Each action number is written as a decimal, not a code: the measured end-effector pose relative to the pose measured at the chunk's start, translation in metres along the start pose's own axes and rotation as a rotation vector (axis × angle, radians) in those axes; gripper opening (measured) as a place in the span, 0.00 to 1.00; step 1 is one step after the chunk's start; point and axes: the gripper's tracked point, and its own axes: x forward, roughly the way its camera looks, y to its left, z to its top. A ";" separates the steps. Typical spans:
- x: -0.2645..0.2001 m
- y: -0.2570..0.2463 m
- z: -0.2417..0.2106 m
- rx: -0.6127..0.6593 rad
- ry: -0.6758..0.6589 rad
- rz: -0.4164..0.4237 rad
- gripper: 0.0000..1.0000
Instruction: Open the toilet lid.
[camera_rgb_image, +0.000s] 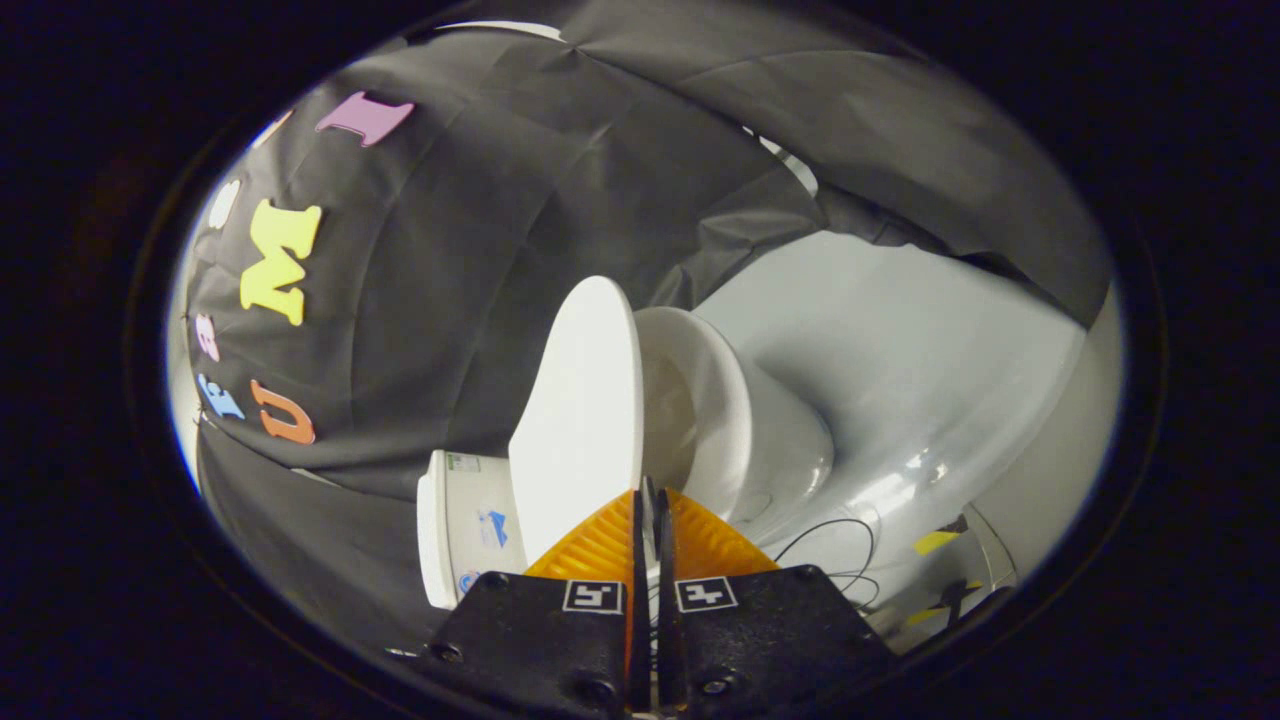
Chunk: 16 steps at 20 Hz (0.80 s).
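Black cloth drapes the booth wall behind a pale floor, where thin dark cables trail. In the gripper view we see the toilet lying rotated, its lid swung well away from the bowl, beside the tank. Our gripper has its fingers drawn together with only a slit between them, tips touching or just short of the lid's edge; we cannot tell whether they pinch it.
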 end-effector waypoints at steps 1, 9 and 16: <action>-0.005 0.008 0.001 -0.005 -0.007 0.010 0.06; -0.032 0.071 -0.006 -0.157 -0.047 0.023 0.06; -0.043 0.122 -0.017 -0.278 -0.080 0.005 0.06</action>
